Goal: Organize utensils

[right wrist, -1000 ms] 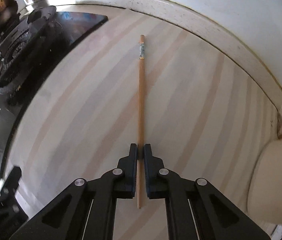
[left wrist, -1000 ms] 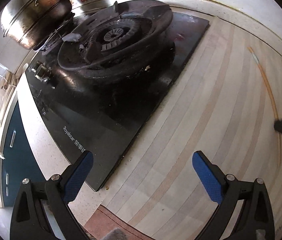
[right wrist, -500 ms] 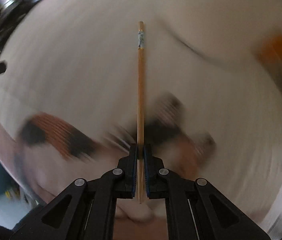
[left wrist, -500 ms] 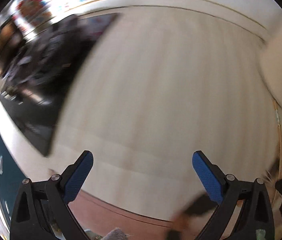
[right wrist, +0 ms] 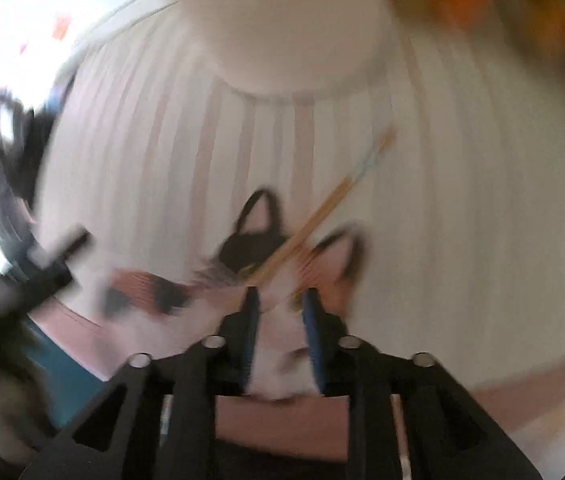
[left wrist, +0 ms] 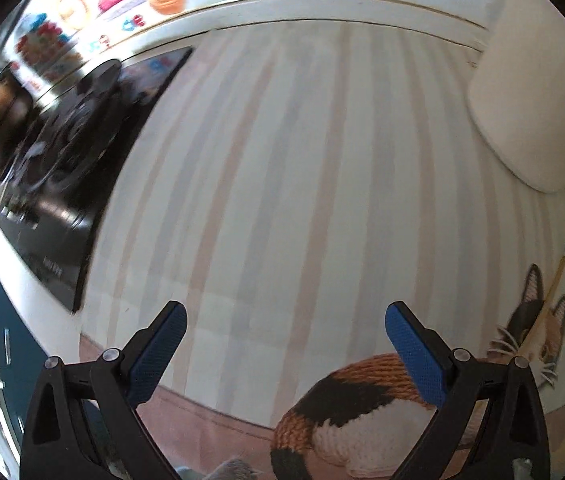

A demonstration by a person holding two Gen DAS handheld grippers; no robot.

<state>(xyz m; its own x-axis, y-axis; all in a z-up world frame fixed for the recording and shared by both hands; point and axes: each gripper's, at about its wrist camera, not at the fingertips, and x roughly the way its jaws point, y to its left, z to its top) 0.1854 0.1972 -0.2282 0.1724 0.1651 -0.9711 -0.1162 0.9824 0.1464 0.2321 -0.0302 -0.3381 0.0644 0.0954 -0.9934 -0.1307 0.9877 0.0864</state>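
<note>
- Judging from how things lie, we are at the release step: the right gripper (right wrist: 280, 300) points down over the striped pale countertop (left wrist: 302, 160), and its jaws are opening, with the thin wooden chopstick with a patterned band near its far end (right wrist: 322, 216) slipping out diagonally from between them.
- Our pads no longer seem to press on the chopstick; it looks let go, though blur keeps us from saying whether it rests on anything yet.
- It sits over the calico cat-shaped woven mat (right wrist: 266, 248), crossing between the cat's ears, just short of the round white container (right wrist: 282, 20).
- Its long axis runs from the left fingertip up and to the right in the right wrist view, banded end farthest from us; in the left wrist view it shows as a slim slanted line by the cat's face.
- Our left gripper (left wrist: 286, 330) hangs spread wide and empty beside the black glass gas stove (left wrist: 62, 184).
- What remains we cannot judge: no other loose utensils show.
</note>
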